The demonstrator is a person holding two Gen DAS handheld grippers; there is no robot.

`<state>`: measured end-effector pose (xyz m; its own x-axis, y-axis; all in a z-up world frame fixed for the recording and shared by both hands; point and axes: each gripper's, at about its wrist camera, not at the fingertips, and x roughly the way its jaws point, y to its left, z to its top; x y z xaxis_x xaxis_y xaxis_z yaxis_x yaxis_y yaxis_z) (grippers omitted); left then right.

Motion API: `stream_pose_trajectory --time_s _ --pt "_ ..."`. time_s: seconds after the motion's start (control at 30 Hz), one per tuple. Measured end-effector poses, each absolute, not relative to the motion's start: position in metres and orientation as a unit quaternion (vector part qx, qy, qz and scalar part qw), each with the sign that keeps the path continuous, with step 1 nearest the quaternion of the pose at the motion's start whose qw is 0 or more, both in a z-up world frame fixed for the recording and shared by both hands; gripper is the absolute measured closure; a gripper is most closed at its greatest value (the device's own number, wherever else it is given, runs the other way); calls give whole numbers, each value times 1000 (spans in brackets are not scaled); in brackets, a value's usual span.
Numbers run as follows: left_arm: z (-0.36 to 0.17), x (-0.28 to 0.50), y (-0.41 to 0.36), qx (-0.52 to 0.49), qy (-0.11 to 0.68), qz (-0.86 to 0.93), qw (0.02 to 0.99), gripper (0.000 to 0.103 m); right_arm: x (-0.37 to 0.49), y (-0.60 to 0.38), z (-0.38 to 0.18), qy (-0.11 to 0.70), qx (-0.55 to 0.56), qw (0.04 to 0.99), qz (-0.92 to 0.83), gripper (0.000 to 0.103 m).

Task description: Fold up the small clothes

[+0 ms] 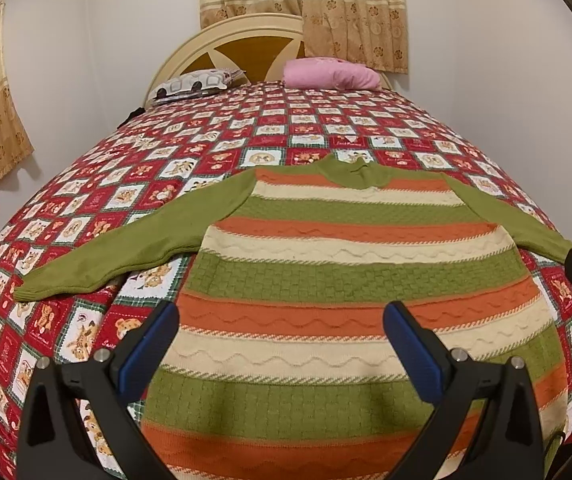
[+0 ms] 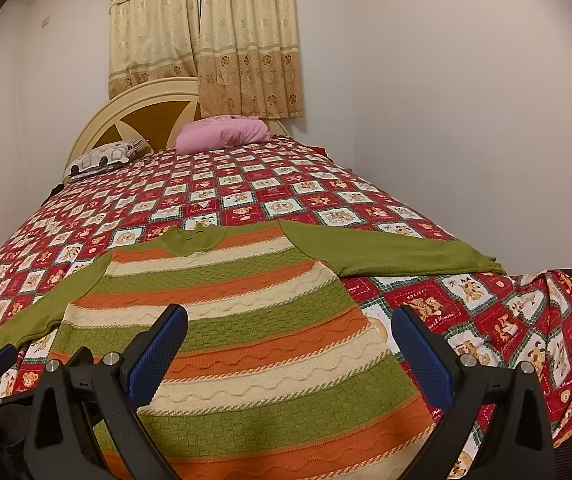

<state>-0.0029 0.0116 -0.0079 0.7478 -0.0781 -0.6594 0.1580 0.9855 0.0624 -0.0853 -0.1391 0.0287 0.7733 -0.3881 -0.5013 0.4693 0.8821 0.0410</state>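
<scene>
1. A striped sweater (image 1: 342, 288) is laid flat on the bed (image 1: 214, 140), collar toward the headboard (image 1: 242, 36) at 12 o'clock and hem toward the cameras at 6 o'clock.
2. Its body is banded in green, orange and cream; the collar and both sleeves are plain green.
3. In the left wrist view, one sleeve (image 1: 126, 248) is stretched out toward 9 o'clock over the red patterned bedspread.
4. In the right wrist view, the other sleeve (image 2: 398, 252) is stretched toward 3 o'clock, its cuff close to the bed's edge.
5. The left tongs (image 1: 282, 336) are held wide open above the lower half of the sweater; nothing is gripped between the blue pads (image 1: 150, 344).
6. The right tongs (image 2: 290, 340) are likewise spread wide with nothing gripped, one pad seen over the sweater and the other seen over the bedspread beside it.
7. Whether either tongs touch the fabric cannot be told.
8. A pink pillow (image 1: 330, 74) and a patterned pillow (image 1: 194, 84) are seen at the headboard, with curtains (image 1: 306, 4) hung behind.
</scene>
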Motion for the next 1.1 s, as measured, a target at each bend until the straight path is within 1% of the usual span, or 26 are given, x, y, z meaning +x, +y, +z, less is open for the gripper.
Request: stream_pose_trajectory --time_s 1.1 --pt "-10 -6 8 52 352 -64 932 0 -87 -139 27 250 84 937 -230 1"
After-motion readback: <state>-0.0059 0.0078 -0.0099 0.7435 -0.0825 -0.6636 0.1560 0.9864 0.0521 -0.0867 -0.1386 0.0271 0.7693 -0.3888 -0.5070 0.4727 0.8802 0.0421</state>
